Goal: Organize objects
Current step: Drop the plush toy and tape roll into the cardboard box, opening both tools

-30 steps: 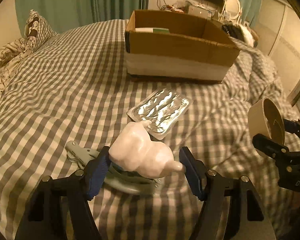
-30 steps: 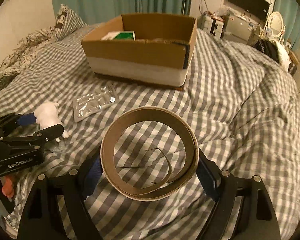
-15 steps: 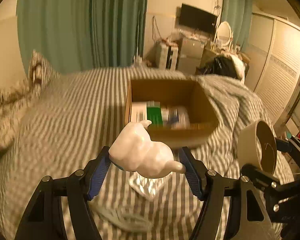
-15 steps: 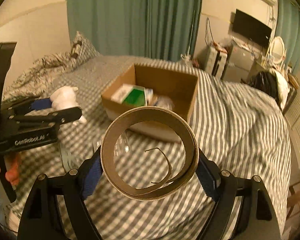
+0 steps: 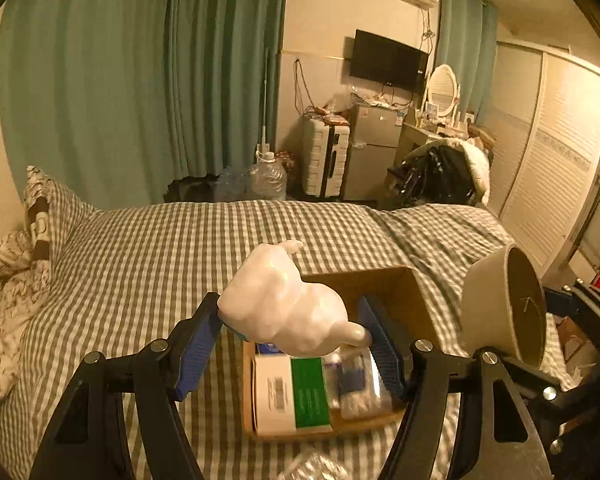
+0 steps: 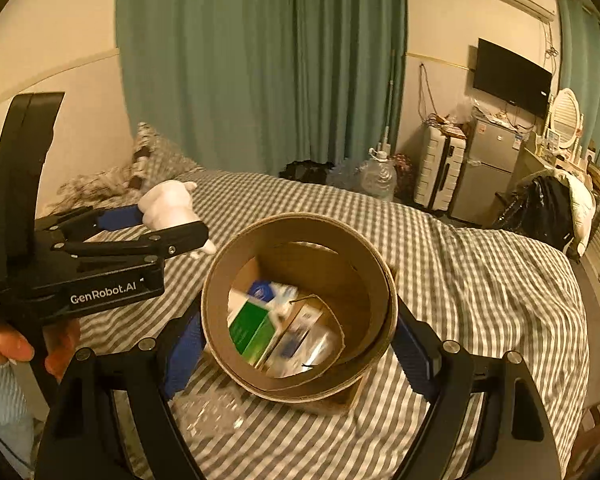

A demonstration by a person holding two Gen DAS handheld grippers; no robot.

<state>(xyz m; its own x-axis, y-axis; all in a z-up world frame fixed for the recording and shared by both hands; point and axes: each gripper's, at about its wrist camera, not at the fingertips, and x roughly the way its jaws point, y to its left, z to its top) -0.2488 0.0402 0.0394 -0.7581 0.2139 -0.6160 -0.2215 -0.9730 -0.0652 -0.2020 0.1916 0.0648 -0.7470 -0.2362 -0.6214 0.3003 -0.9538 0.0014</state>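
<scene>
Between the left gripper's (image 5: pixel 289 338) pads sits a glossy white lumpy figurine (image 5: pixel 287 312); the right gripper (image 6: pixel 295 338) clamps a round cardboard tape ring (image 6: pixel 300 304).

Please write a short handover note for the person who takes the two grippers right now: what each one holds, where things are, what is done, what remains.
Left gripper: shut on the white figurine, held in the air above the cardboard box.
Right gripper: shut on the cardboard ring, also above the box.
Done: the box on the checked bed already holds a green-and-white carton and small packets.
Left: release both items into the box; a foil blister pack lies on the bed beside it.
</scene>
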